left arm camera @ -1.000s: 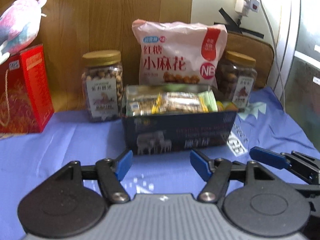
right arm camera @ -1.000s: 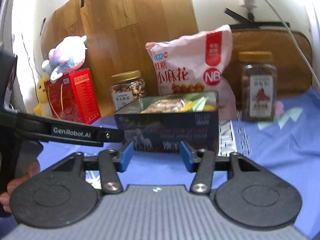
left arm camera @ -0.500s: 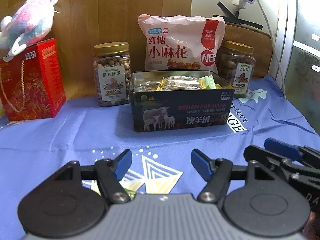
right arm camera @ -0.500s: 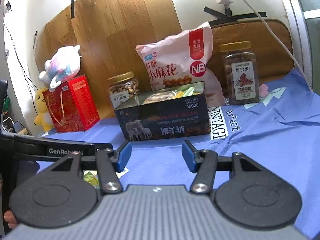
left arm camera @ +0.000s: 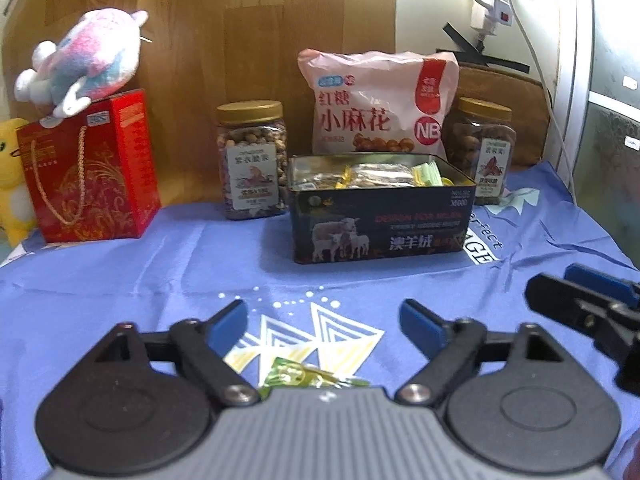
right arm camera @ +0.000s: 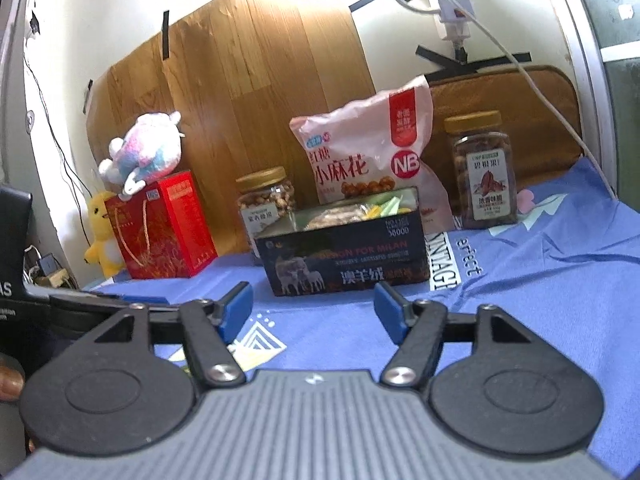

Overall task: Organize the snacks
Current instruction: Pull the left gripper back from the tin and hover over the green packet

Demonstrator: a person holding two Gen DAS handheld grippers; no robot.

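Observation:
A dark tin [left arm camera: 380, 224] [right arm camera: 344, 264] with sheep printed on it stands open on the blue cloth and holds several wrapped snacks [left arm camera: 376, 174]. My left gripper [left arm camera: 324, 320] is open and empty, well in front of the tin. A small green-yellow wrapped snack [left arm camera: 298, 374] lies on the cloth just under it, between the fingers' bases. My right gripper [right arm camera: 314, 310] is open and empty, also in front of the tin; its fingers show at the right edge of the left wrist view [left arm camera: 588, 296].
Behind the tin stand a pink snack bag [left arm camera: 380, 108], a nut jar [left arm camera: 252, 160] to its left and another jar [left arm camera: 482, 148] to its right. A red gift box [left arm camera: 88, 172] with a plush toy [left arm camera: 84, 60] on it stands far left. A cable [right arm camera: 552, 92] hangs at the right.
Both grippers have pulled back from the tin, which now looks farther away. The green-yellow snack has come into view under the left gripper. Both stay open.

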